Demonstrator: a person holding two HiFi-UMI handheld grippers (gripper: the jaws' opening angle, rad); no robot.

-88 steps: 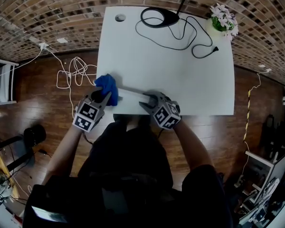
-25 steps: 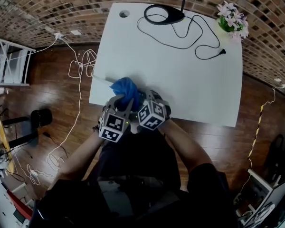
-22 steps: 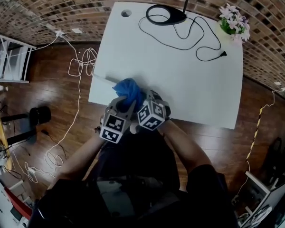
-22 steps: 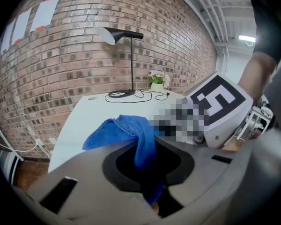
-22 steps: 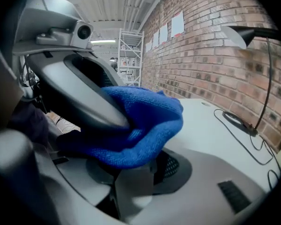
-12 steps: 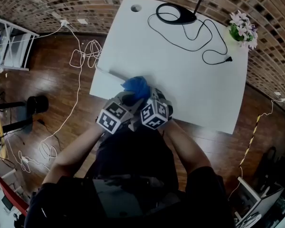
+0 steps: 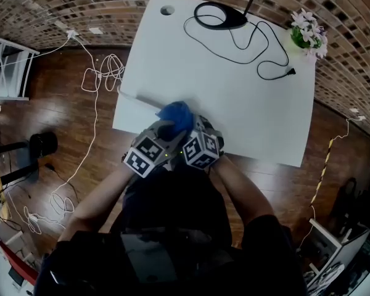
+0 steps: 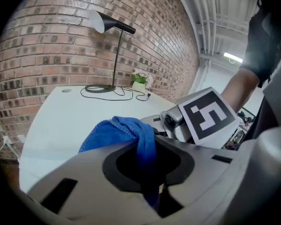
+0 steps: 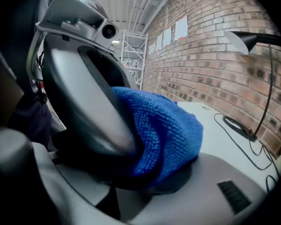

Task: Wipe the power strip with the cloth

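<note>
While left hand-held gripper (image 7: 168, 128) clamps blue cloth (image 7: 176, 114), power strip (image 7: 139, 99) mostly covered — right hand-held gripper (image 7: 195, 126) beside it, grip indiscernible.

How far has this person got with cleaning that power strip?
Done: the blue cloth is gripped in the left claw and covers the power strip at its near end, beside the right claw. In hand: apparently mid-wipe there. Remaining: the bare stretch of strip running to the table's left edge; whether that was already wiped, I can't tell.
</note>
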